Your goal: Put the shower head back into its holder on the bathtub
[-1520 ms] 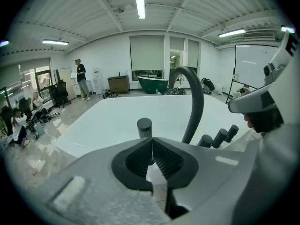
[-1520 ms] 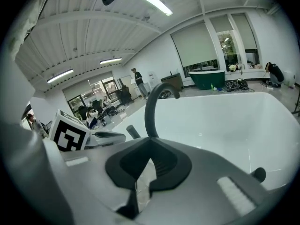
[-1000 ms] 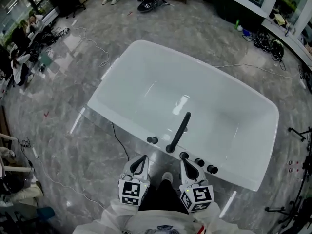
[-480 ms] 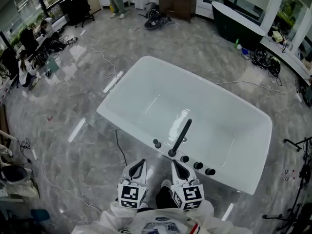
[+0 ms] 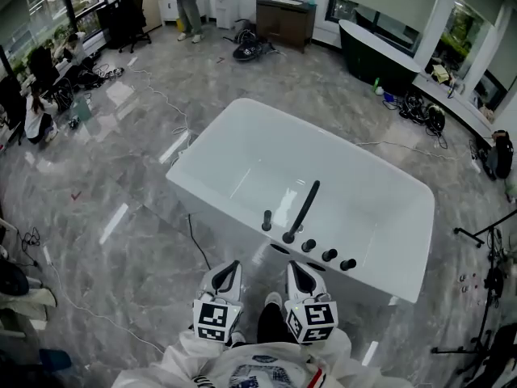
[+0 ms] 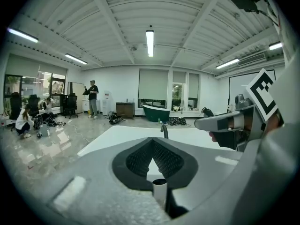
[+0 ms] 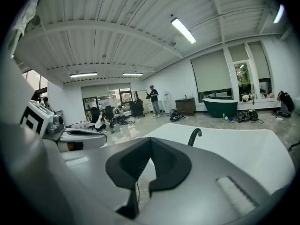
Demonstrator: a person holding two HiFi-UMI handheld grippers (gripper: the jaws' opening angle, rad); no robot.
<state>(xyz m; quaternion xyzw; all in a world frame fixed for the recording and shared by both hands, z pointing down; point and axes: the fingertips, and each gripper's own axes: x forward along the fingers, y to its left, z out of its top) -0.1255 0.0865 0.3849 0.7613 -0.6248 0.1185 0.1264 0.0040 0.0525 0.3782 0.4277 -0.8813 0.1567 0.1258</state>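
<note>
A white bathtub (image 5: 242,140) fills the middle of the head view. On its near rim stand a long black spout (image 5: 303,208), three black knobs (image 5: 329,255) to its right, and a short black upright piece (image 5: 266,221) to its left. I cannot tell whether that piece is the shower head or its holder. A thin black hose (image 5: 196,237) hangs down the tub's near side. My left gripper (image 5: 230,267) and right gripper (image 5: 293,267) hover side by side just short of the rim, both shut and empty. The left gripper (image 6: 151,146) frames the spout (image 6: 164,130); the right gripper (image 7: 150,144) points at the tub.
The grey marble floor carries loose cables (image 5: 161,83). A dark green tub (image 5: 380,47) and a brown cabinet (image 5: 284,10) stand at the back. People sit at the far left (image 5: 36,107) and one stands at the back (image 5: 187,6). Black stands (image 5: 485,241) sit at the right.
The head view has lifted and takes in more of the room. Both grippers stay shut and side by side, with their tips now slightly further from the tub's knobs.
</note>
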